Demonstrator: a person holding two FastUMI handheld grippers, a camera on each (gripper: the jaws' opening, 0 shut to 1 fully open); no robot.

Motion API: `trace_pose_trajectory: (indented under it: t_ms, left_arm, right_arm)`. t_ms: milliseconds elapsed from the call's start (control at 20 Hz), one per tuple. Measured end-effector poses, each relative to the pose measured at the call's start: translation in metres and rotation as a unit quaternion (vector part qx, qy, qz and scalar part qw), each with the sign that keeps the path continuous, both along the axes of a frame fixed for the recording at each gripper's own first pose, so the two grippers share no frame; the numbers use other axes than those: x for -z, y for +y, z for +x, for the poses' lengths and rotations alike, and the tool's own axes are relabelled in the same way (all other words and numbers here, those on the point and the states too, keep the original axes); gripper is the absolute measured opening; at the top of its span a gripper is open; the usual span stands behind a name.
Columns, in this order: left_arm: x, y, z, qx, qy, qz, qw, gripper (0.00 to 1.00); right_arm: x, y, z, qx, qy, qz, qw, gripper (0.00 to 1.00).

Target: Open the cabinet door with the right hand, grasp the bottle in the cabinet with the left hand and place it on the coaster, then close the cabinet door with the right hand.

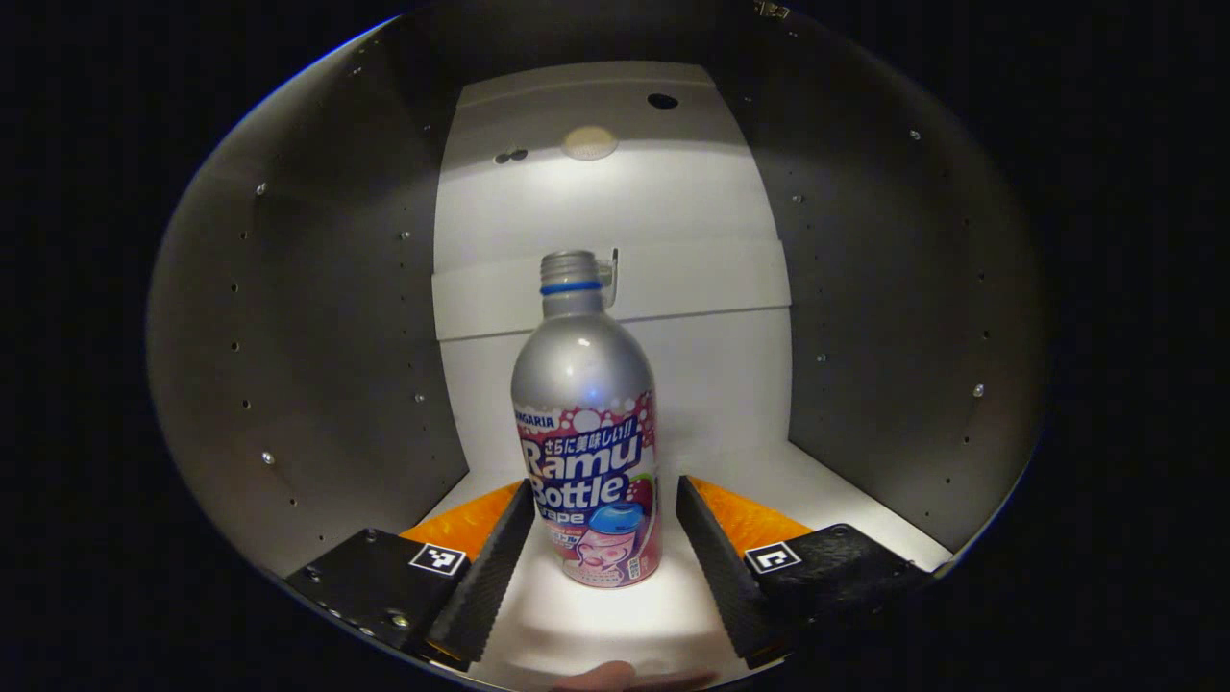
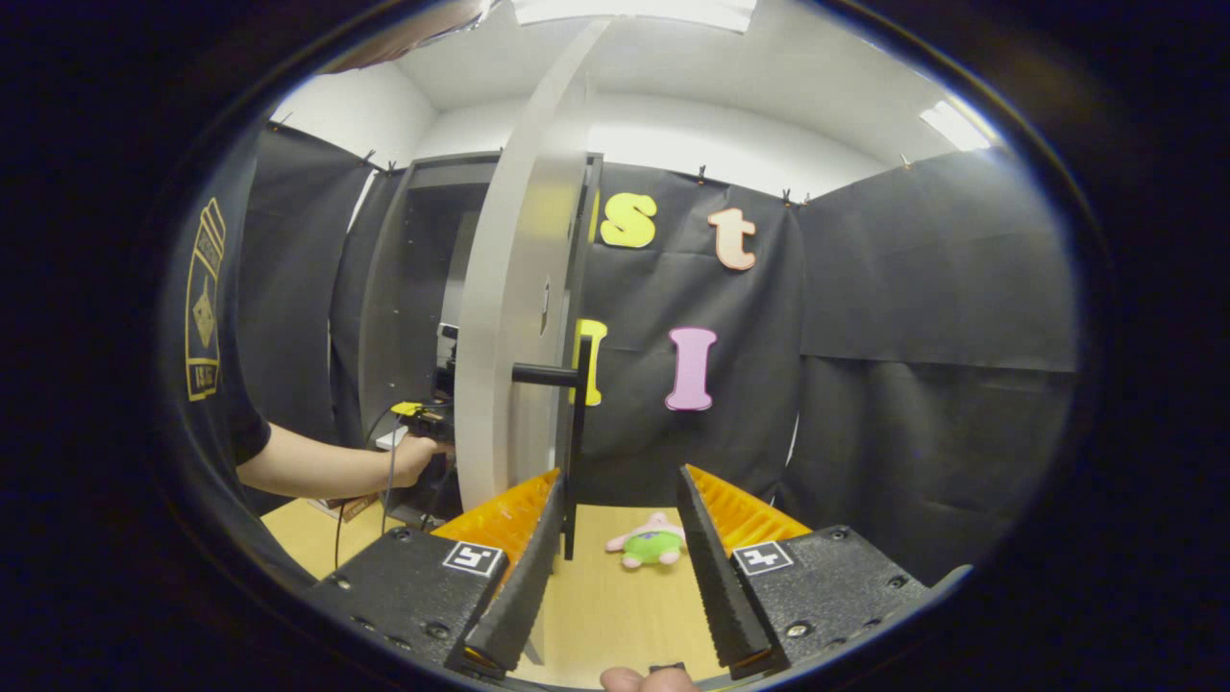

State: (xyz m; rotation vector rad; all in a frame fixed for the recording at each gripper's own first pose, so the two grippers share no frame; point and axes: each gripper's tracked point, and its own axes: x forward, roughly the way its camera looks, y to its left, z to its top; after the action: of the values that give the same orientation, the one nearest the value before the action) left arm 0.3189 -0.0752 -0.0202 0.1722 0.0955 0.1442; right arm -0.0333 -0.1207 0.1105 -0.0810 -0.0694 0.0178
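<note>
While reaching into the cabinet (image 1: 317, 317), left tool (image 1: 603, 524) spread wide, fingers apart on both sides of the bottle (image 1: 588, 432) without touching it. Bottle upright on the white cabinet floor (image 1: 836, 481), at dead centre of the left gripper view, between the two fingers and slightly beyond their tips. Silver body, printed label low down, blue ring at the neck, no cap visible on the threaded mouth. Grey side walls at 9 and 3 o'clock, white back panel (image 1: 615, 202) from centre up to 12 o'clock, with a dark hole near 12 o'clock and a small metal clip just behind the bottle neck. Part of a fingertip at 6 o'clock on the bottom edge.

Seen from the right gripper view, right tool (image 2: 620, 514) also spread wide, gripping nothing. Cabinet door (image 2: 509, 317) swung open, seen nearly edge-on, running from 12 o'clock down to centre. Dark bar handle (image 2: 577, 442) standing vertical off the door face, just beside the inner face of the finger at 7 o'clock; contact cannot be told. Open cabinet body at 10 o'clock behind the door. Person's arm (image 2: 327, 471) at 8 o'clock stretching toward the cabinet opening, hand (image 2: 418, 459) on the other tool's grip, dark sleeve at 9 o'clock. Wooden worktop (image 2: 615, 605) at 6 o'clock, small pink and green plush toy (image 2: 651, 545) lying on it between the fingers, farther off.
</note>
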Motion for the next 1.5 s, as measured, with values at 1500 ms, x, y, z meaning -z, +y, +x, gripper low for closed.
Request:
trace_pose_trajectory:
  t_ms: [1500]
  left_arm:
    - [0.080,0.112,-0.378,-0.118,-0.025,0.036,0.992,0.76]
  right_arm:
    - [-0.001,-0.010,0.023,-0.033,0.010,0.045,0.998,1.00]
